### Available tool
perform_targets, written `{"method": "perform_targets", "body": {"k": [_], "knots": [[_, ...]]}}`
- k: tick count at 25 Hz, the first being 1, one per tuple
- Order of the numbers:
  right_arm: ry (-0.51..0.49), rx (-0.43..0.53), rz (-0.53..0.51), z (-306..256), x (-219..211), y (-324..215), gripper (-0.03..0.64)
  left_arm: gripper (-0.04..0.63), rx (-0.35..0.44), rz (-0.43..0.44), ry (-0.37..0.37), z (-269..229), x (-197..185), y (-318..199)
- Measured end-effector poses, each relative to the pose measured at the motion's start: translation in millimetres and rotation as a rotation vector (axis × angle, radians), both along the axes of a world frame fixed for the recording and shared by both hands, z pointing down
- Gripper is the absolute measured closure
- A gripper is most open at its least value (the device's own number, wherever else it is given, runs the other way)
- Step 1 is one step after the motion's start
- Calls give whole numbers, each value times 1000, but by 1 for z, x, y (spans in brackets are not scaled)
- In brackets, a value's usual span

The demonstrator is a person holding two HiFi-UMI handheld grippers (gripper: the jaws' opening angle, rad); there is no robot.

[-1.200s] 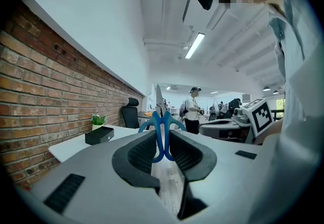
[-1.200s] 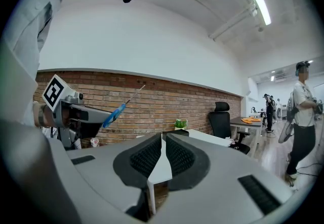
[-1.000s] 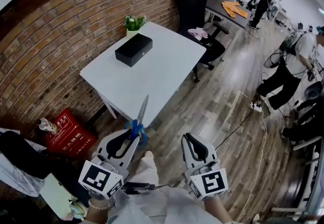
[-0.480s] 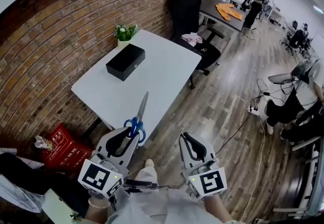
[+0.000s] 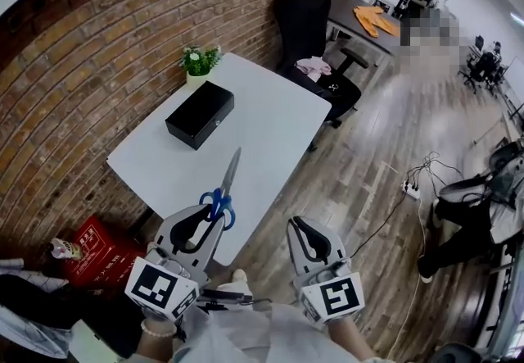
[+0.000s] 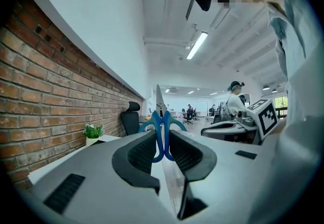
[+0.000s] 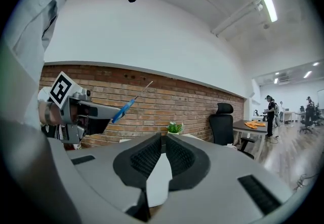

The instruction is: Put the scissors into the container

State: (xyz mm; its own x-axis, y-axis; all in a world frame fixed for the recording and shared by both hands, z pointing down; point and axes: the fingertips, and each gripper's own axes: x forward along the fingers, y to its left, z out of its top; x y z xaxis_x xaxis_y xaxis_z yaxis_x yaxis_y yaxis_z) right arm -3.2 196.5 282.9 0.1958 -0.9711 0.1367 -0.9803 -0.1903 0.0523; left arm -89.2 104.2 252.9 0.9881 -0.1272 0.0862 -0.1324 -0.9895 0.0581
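Left hand-held gripper (image 5: 213,215) clamps blue scissors (image 5: 230,174) by handles.

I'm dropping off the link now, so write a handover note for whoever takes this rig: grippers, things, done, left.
Left hand-held gripper: shut on the scissors at the blue handles, blades pointing up and forward.
Right hand-held gripper: shut, empty.
Box: on the table, well ahead of both grippers; lid looks closed.
Done: scissors picked up.
Left: carry them to the box, probably open the lid with the right one, put the scissors in.
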Motion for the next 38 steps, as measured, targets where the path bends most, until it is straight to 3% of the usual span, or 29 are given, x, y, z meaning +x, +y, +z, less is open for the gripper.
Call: {"method": "perform_targets", "body": {"k": [8,12,26,38], "knots": [[23,33,-23,3,37,-62,560,499,-19,-51,6,16,32,-62],[9,-18,-33,14,44,-80,560,499,-23,-75,-14,21,41,-85],[45,-37,-120,24,49,-113,560,499,-29,-147,-20,32,43,-112],[13,-32,-239,38,93,-173,560,499,-25,-310,-45,43,56,-150]]}}
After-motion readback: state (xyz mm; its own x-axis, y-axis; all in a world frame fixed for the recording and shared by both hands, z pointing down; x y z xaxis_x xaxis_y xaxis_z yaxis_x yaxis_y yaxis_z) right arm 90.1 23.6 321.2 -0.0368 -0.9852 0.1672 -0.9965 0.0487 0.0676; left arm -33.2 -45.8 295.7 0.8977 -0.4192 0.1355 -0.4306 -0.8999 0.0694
